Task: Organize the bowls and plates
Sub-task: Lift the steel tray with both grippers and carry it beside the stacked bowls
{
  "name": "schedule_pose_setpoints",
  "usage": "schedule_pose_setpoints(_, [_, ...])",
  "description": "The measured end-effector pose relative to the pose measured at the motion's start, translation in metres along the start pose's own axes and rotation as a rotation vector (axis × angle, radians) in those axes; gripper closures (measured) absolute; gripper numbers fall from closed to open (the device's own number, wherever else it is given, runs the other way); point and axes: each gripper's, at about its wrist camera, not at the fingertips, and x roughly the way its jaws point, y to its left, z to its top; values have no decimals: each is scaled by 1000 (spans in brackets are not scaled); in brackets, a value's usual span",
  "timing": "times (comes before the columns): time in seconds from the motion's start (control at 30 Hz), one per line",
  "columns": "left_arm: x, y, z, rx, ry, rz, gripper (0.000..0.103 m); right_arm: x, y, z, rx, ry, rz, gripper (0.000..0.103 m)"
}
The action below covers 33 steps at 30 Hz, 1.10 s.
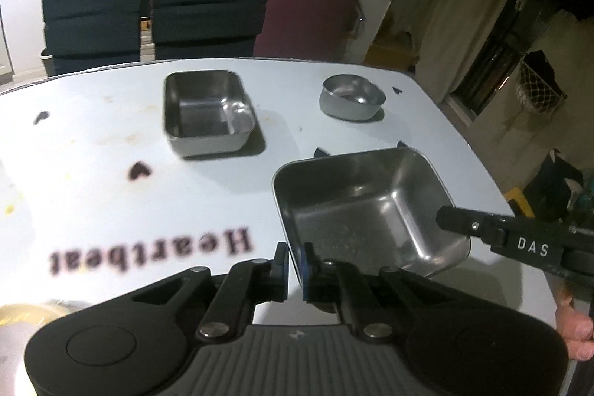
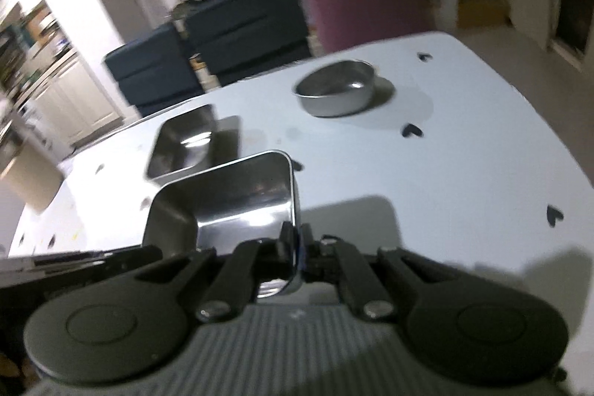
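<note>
A: The square steel tray (image 1: 362,210) sits nearest, at the right of the table (image 1: 111,195), and looks lifted — its shadow lies clear of it in the right wrist view. Left gripper (image 1: 294,271) is clenched on the tray's near-left rim; right gripper (image 2: 296,249) is clenched on the right wall, one pad inside, one outside.

B: So both grip the same tray?

A: Yes, a two-handed carry by the look of it. Beyond it, to the far left, stands a rectangular steel tray (image 1: 209,112). A round steel bowl (image 1: 352,97) stands far right, well apart from both.

B: Step in hand?

A: My reading: the square tray is being carried to be nested into, or set beside, the rectangular one. The next move calls for keeping it level between the two grips, then lining up walls before lowering. An uneven release could tip it.

B: Anything unclear?

A: The right wrist view is smeared, so the rectangular tray's far edge is vague there. The tray's underside is hidden — I cannot confirm that it is off the table. A hand (image 1: 577,333) is cut off at the right edge. The table print reads "Heartbeat" (image 1: 152,253), blurred. Chairs (image 1: 148,13) stand beyond the table.
</note>
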Motion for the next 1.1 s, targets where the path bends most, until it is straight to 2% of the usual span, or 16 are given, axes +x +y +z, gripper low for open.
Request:
schedule_pose_setpoints(0.17, [-25,4,-19,10,-1,14,96,-21,23,-19,-105,3,25,99])
schedule_pose_setpoints(0.33, [-30,3,-35,32,27,34,96,-29,30,-35,-133,63,44,98])
schedule_pose_setpoints(0.6, [-11,-6,-54,98,74,32,94,-34,32,-44,-181,93,13,97])
schedule_pose_setpoints(1.1, [37,-4,-54,134,173,82,91,-2,38,-44,-240,159,-38,96])
